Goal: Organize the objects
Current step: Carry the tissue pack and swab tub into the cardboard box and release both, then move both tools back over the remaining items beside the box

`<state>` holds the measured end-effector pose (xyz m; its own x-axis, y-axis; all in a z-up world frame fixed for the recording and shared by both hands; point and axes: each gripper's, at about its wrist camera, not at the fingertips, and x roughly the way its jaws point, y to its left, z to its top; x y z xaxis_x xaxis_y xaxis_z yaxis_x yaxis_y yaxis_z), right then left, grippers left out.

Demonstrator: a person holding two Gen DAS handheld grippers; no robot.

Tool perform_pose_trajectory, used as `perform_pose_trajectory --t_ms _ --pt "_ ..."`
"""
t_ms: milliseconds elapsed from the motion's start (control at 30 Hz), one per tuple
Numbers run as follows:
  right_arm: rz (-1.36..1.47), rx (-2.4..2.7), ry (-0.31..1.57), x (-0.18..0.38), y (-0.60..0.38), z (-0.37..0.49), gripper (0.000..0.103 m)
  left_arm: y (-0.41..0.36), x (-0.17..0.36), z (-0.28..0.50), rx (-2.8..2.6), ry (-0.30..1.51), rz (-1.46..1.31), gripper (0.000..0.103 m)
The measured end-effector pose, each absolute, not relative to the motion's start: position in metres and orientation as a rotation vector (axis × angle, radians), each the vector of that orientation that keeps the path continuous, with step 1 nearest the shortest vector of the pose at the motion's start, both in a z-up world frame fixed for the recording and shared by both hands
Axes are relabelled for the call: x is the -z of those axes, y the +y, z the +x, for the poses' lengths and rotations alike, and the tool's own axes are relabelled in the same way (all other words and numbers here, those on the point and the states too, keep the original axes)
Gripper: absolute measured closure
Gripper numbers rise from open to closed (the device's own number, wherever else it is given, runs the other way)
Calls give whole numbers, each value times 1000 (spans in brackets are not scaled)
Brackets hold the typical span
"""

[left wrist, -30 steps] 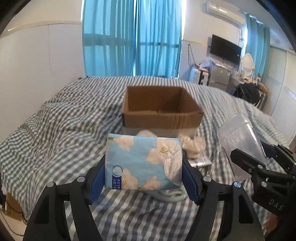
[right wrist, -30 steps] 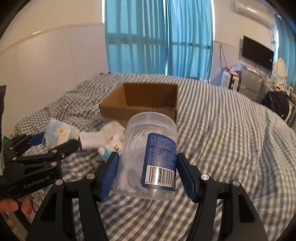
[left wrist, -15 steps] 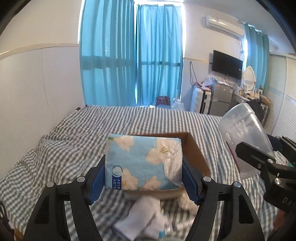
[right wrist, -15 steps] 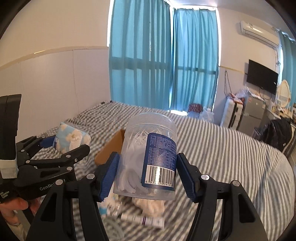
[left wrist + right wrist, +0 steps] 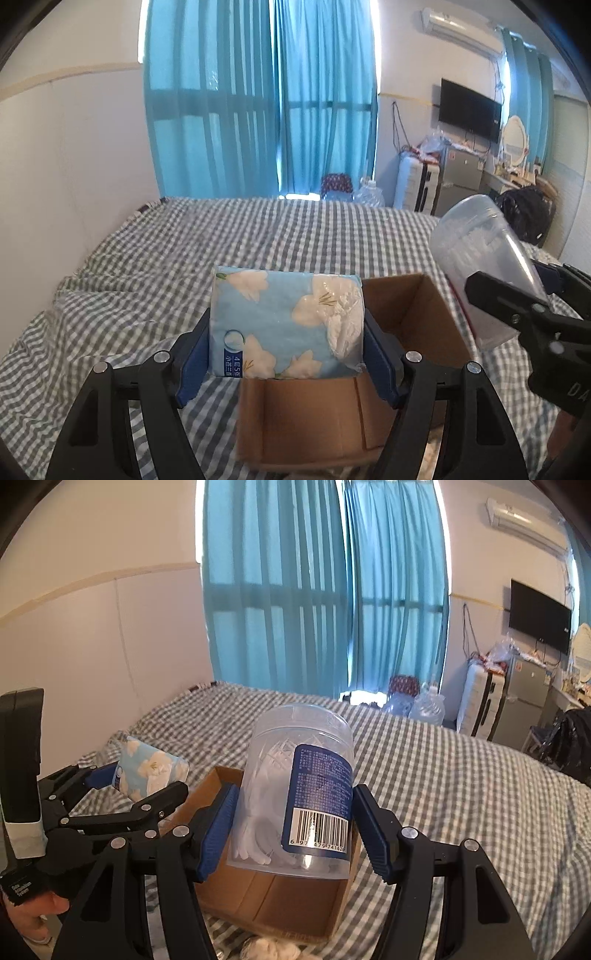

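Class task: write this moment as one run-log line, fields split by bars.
left tongs: shut on tissue pack | right tongs: shut on clear jar | both held over open cardboard box | box on checked bed

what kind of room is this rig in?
Most likely a lived-in bedroom or small studio: a bed with a gingham sheet, blue curtains over the window, and a wall TV above a small fridge and clutter.

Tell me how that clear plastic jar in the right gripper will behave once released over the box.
The clear jar looks smooth and round, so it may slip or roll. Its thin white sticks half-fill it; probably light. Dropped tilted into the cardboard box, it would likely topple.
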<state>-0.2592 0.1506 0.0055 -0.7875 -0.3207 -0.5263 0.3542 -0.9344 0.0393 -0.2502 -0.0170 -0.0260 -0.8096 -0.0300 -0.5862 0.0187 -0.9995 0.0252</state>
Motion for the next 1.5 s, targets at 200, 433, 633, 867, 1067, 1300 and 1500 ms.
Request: perform_pose_trajectory --t_ms 200,433,633,867,1067,1300,1500 --pt "878 2638 59 35 154 -299 40 -6 62 -271 2964 -78 1060 28" --pt "918 2624 69 59 157 -318 40 2 87 -281 2955 -130 1150 28" --pt "937 2605 67 70 154 -322 41 4 94 -282 2959 -123 1197 27" --pt "885 2642 -11 44 167 -310 27 4 64 -268 2996 -97 1126 13" --pt "806 2700 30 0 178 -275 23 3 15 -232 3027 -76 986 9" --pt "677 2754 87 -58 191 -206 22 2 -40 -168 3077 -60 797 1" --pt "581 2796 124 -90 202 -139 16 0 -63 -114 3084 -40 689 0"
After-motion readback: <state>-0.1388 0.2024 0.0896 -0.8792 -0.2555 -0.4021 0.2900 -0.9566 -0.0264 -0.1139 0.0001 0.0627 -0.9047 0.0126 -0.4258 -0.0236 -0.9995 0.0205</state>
